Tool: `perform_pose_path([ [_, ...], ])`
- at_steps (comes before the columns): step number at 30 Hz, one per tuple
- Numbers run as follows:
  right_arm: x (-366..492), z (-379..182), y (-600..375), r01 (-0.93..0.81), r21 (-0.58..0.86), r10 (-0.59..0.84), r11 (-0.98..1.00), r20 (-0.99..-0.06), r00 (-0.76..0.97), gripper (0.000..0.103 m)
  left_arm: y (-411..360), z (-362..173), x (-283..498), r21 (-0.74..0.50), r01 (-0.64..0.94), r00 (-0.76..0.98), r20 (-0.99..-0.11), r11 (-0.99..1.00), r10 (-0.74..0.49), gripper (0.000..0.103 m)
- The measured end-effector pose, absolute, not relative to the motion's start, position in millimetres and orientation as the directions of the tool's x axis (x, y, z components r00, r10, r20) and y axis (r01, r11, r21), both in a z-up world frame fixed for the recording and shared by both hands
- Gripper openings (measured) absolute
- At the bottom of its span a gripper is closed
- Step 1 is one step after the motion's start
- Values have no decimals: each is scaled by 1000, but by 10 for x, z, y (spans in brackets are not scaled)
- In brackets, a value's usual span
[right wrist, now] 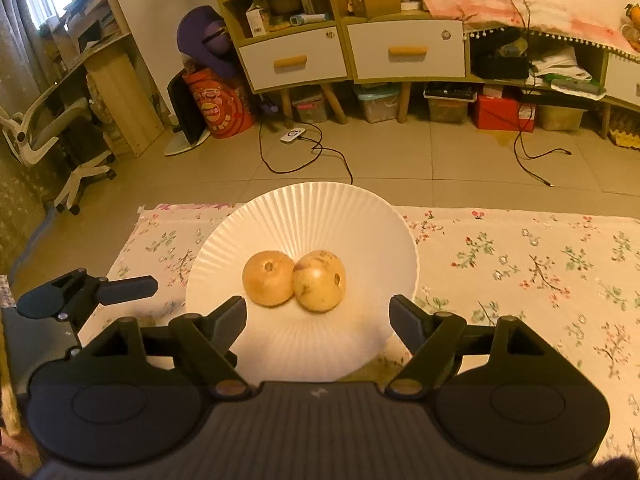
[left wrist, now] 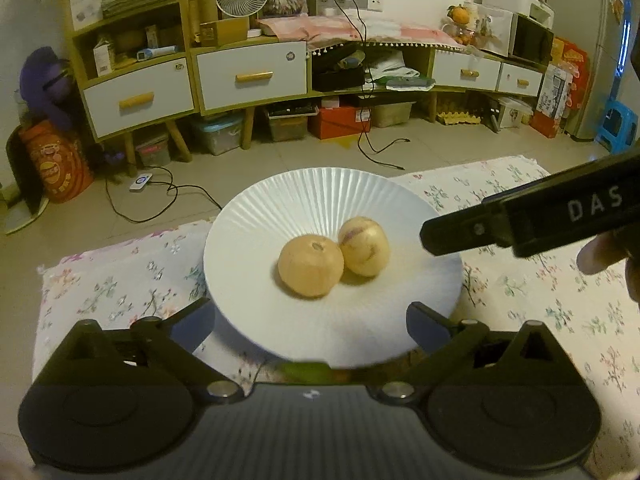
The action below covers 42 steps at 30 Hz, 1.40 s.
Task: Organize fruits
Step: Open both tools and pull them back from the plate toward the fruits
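A white fluted plate point(left wrist: 280, 208) point(right wrist: 320, 216) sits on the floral tablecloth and holds two round yellowish fruits that touch each other. One is plain tan point(left wrist: 311, 267) point(right wrist: 269, 278); the other has purplish streaks point(left wrist: 364, 247) point(right wrist: 319, 280). My left gripper point(left wrist: 308, 320) hovers open over the plate's near edge, its fingers wide apart with nothing between them. My right gripper point(right wrist: 317, 312) is also open and empty, just short of the two fruits. In the left wrist view, one finger point(left wrist: 460, 232) of the right gripper reaches in over the plate's right rim.
The floral tablecloth point(right wrist: 520, 264) stretches to the right of the plate. Something green point(left wrist: 308, 372) peeks out under the plate's near edge, mostly hidden. Beyond the table lie a tiled floor with cables point(right wrist: 304, 160) and a low drawer cabinet point(right wrist: 404, 52).
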State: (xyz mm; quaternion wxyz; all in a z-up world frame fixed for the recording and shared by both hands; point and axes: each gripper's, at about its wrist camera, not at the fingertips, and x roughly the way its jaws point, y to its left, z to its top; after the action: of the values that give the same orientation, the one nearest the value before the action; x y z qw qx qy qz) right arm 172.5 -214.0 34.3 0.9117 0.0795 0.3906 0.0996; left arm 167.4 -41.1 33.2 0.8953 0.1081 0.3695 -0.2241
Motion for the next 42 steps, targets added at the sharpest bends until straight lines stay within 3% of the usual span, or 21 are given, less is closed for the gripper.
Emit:
perform_pose_path([
  [29, 957, 170, -2039, -126, 159, 202, 979, -704, 681, 91, 48, 262, 914, -1, 437, 600, -745, 900, -292, 95],
  [42, 790, -14, -1949, -266, 122, 277, 956, -673, 685, 91, 82, 157, 627, 25, 498, 581, -752, 867, -312, 94],
])
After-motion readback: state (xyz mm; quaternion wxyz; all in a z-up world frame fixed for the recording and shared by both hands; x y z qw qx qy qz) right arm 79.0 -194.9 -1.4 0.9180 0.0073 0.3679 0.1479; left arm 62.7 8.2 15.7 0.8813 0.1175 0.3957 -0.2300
